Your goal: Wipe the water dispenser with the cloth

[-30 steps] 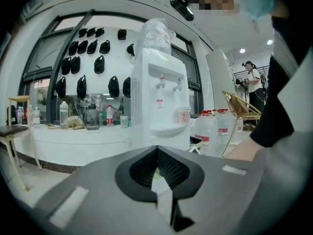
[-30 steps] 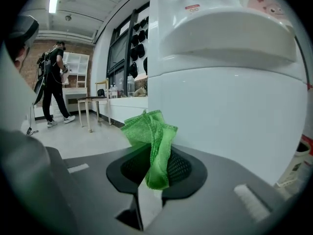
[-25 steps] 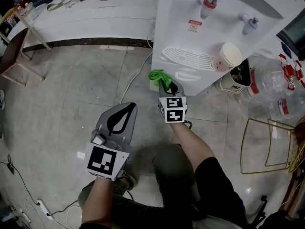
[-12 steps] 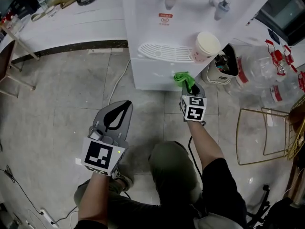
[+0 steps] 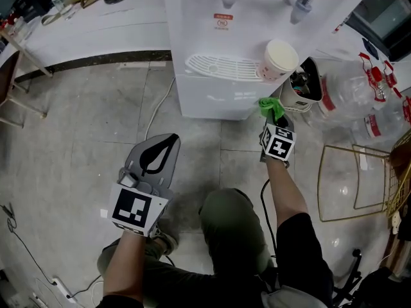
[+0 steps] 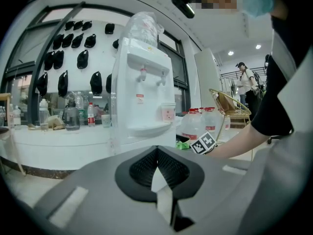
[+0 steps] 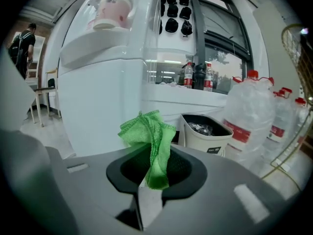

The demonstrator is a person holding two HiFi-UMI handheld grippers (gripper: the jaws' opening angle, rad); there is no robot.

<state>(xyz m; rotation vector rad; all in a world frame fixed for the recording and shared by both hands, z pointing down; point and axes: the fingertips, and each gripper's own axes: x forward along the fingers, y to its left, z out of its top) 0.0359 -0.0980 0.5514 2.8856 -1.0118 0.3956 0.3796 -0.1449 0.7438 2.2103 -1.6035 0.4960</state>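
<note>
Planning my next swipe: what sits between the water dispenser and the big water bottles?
A small open waste bin with rubbish inside, right beside the dispenser; the right gripper view, past the held cloth, shows it clearest.

The grey tiled floor (image 5: 70, 140) carries the white water dispenser (image 5: 212, 101). A waste bin (image 5: 294, 104) stands just beside it. Clear water jugs (image 5: 353, 101), a gold wire rack (image 5: 356, 188) and a white cable (image 5: 160, 111) also lie on it.

— How's the light?
— Bright, even, from ceiling lamps (image 6: 230, 53); I see pale glare on the floor (image 5: 83, 127), soft shadows under me
— Sharpness?
— Head view crisp; both gripper views bulge, black at the corners
</note>
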